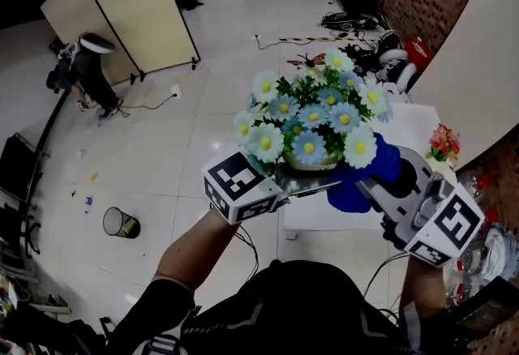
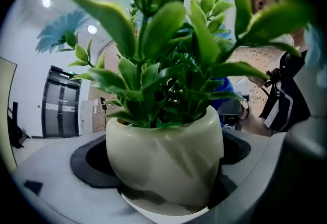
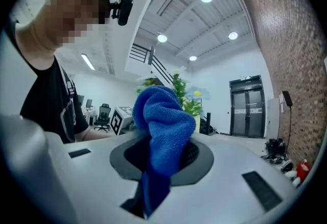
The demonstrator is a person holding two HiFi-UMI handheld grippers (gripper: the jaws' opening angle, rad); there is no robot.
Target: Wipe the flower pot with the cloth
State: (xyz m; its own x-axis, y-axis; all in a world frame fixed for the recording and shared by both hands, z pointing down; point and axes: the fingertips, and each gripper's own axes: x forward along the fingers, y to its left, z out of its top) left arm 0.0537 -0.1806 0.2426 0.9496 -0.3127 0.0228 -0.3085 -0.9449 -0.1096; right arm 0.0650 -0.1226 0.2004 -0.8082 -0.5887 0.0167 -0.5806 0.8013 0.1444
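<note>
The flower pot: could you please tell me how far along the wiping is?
Done: the left gripper holds the flower pot clamped and lifted, and the right gripper is shut on the blue cloth. In hand: the cloth sits right beside the pot in the head view; contact is unclear. Left: the wiping itself, since no wiped patch shows.

Glossy cream flower pot (image 2: 163,159) held in midair, bunched blue cloth (image 3: 162,126) just beside it.

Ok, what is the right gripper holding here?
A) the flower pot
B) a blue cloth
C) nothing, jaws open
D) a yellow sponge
B: in the right gripper view the right gripper is shut on the blue cloth, while the flower pot sits in the left gripper.
</note>
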